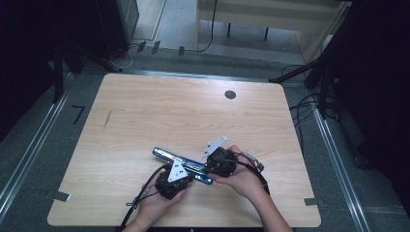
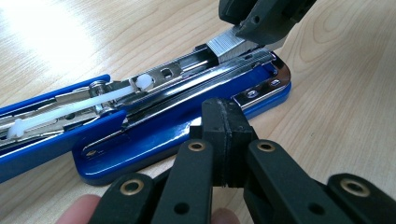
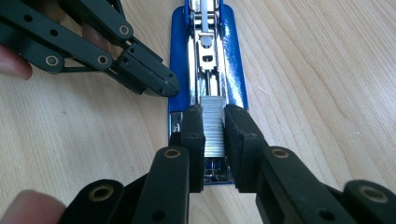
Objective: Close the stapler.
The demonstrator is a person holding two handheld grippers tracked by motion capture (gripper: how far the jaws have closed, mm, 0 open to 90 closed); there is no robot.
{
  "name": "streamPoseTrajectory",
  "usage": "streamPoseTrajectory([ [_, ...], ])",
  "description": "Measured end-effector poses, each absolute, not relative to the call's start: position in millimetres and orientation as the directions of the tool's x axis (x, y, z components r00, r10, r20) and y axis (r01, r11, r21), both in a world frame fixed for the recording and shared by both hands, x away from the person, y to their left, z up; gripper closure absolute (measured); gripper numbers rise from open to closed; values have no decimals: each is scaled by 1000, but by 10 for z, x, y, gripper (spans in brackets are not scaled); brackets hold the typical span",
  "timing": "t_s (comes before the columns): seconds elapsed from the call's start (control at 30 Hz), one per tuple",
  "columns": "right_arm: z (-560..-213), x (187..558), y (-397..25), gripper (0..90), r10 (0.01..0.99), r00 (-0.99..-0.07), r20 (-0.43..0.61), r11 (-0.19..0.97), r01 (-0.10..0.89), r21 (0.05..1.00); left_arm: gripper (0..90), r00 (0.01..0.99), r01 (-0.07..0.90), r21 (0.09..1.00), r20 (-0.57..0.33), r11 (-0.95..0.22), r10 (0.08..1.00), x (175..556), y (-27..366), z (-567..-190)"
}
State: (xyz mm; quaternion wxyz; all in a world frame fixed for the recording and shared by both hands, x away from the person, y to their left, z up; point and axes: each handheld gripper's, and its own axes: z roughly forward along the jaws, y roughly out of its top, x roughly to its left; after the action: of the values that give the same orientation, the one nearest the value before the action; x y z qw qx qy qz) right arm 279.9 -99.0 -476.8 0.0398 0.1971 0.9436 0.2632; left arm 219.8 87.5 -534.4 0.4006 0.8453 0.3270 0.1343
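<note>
Stapler [image 1: 183, 165]: blue, lay opened flat on wooden table, chrome magazine channel exposed, white pusher rod visible.
Staple strip [image 3: 213, 126]: silver, sat at channel's front end.

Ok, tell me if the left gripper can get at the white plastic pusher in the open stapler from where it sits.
Probably yes. The left gripper, jaws shut, rests against the stapler base, and the white pusher lies exposed in the open channel just beyond. The right gripper, holding the staple strip, works the far end, clear of it.

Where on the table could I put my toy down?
The far half of the table is bare, from the stapler up to the dark round hole. The left side is free too. It is crowded near the front, around the left gripper and right gripper.
</note>
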Motion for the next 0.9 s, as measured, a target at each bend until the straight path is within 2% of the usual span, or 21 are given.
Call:
streamPoseTrajectory([
  [0.1, -4786, 2799, -983, 748, 389, -921, 24, 785, 345, 515, 900, 750, 445, 765, -35, -465, 660, 2198, 875, -5344],
  [0.33, -4813, 2796, -1008, 735, 399, -916, 41, 770, 359, 528, 900, 750, 446, 765, -35, -465, 661, 2198, 875, -5344],
  [0.4, -4790, 2795, -1048, 747, 413, -910, 45, 751, 368, 548, 900, 749, 446, 766, -36, -464, 661, 2198, 875, -5345],
  [0.47, -4749, 2787, -1141, 814, 440, -897, 44, 699, 373, 610, 900, 751, 445, 764, -34, -468, 659, 2199, 877, -5343],
  [0.57, -4756, 2760, -1214, 875, 461, -886, 51, 667, 384, 639, 900, 751, 445, 763, -33, -469, 659, 2199, 878, -5343],
  [0.9, -4875, 2701, -1218, 900, 448, -891, 65, 679, 387, 624, 900, 751, 444, 764, -32, -468, 660, 2197, 875, -5344],
])
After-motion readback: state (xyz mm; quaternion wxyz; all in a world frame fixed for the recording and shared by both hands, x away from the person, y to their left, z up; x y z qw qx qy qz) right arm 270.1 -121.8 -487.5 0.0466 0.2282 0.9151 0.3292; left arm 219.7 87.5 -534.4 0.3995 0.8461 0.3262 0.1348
